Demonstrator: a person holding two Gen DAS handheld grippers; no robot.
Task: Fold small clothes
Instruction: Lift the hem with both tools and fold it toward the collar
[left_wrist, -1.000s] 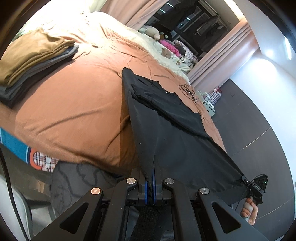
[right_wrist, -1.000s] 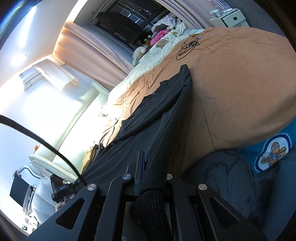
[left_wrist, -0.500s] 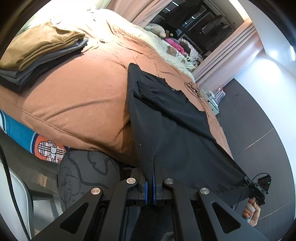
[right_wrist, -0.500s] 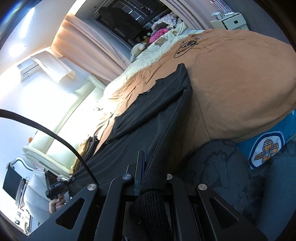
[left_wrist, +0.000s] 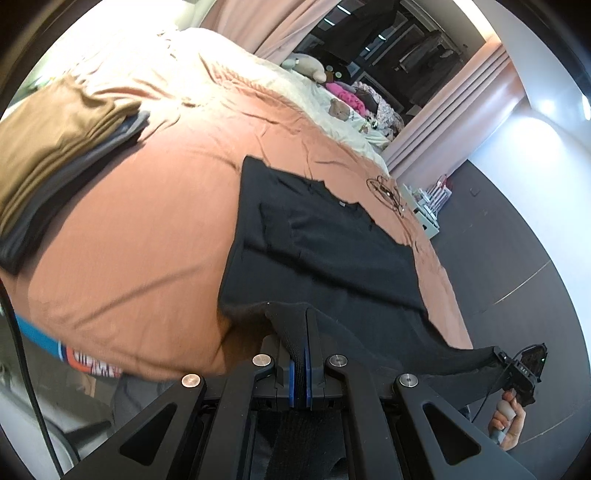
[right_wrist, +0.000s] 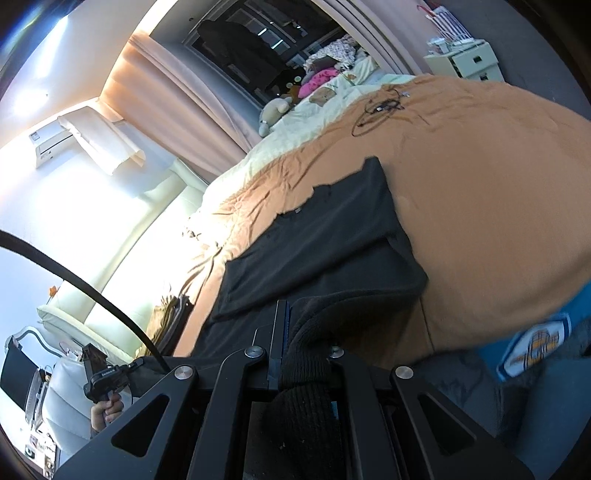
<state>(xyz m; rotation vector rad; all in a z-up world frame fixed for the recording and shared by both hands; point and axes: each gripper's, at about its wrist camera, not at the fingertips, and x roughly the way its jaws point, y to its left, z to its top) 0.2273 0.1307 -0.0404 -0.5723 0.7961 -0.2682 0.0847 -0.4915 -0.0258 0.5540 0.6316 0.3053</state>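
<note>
- The left gripper (left_wrist: 306, 332) had its fingers clamped on one bottom corner of the black knit sweater (left_wrist: 332, 243).
- The right gripper (right_wrist: 291, 332) had its fingers pinched on the other bottom corner, the ribbed hem bunched between them.
- The sweater's upper part lay flat on the orange bedspread (left_wrist: 147, 240), its lower edge lifted off the bed.
- A stack of folded clothes (left_wrist: 55, 147) sat at nine o'clock, well apart from the sweater.

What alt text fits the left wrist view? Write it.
The left gripper is shut on the hem of a black garment spread over an orange bedspread. Folded clothes are stacked at left.
</note>
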